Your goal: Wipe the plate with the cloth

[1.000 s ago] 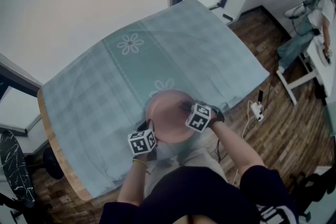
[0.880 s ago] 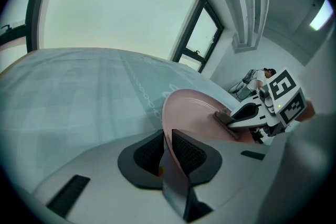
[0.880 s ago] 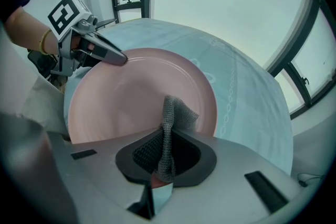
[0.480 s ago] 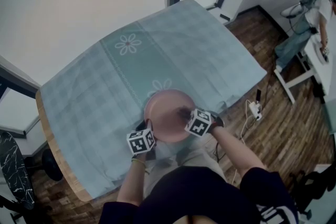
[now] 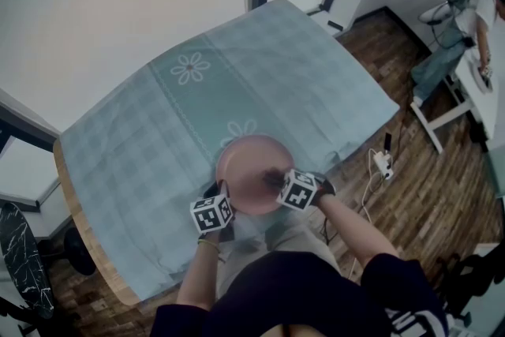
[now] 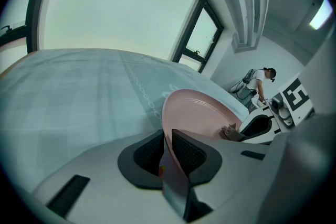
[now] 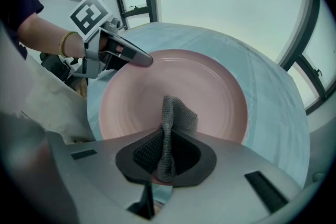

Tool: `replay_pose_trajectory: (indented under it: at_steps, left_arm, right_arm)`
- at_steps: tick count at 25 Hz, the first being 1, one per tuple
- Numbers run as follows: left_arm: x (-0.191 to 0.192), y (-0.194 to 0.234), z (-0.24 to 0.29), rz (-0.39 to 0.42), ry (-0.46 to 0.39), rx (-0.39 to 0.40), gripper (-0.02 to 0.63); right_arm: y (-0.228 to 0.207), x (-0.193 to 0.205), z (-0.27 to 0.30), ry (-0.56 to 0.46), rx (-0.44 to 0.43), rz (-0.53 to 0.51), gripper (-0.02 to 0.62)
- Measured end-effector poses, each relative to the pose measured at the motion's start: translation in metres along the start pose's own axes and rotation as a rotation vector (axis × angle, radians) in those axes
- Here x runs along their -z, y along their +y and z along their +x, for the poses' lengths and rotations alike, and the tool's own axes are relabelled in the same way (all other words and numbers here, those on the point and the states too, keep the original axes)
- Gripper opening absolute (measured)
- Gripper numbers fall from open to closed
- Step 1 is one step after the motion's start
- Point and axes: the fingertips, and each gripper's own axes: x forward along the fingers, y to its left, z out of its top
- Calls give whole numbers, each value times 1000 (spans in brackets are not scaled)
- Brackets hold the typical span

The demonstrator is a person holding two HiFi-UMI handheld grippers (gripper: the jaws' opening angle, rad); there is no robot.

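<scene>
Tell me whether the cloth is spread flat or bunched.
Bunched: the cloth stands as a narrow fold pinched in the right gripper, over the plate.

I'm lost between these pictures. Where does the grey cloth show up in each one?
Head view: cloth, a small dark patch on the pink plate, just below centre.
Left gripper view: cloth, right of centre, at the plate's far edge.
Right gripper view: cloth, bottom centre, pinched in the right hand-held gripper.
Shared landmark: the pink plate, visible in all three.
</scene>
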Motion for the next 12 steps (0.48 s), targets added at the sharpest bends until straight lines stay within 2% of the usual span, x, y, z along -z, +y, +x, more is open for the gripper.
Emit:
replay_pose_trajectory:
  at_steps: [6,9,12]
  left_arm:
    - [0,1,0,-1,0,1,60]
    - [0,1,-1,0,0,-1,60]
    - [0,1,-1,8,-10,-9,60]
  right_arm:
    - [8,-6,-1,-14,-32,1,34]
    - [3,-1,-2,-24,-6,88,34]
    - [2,-6,-8,-91,25,197,34]
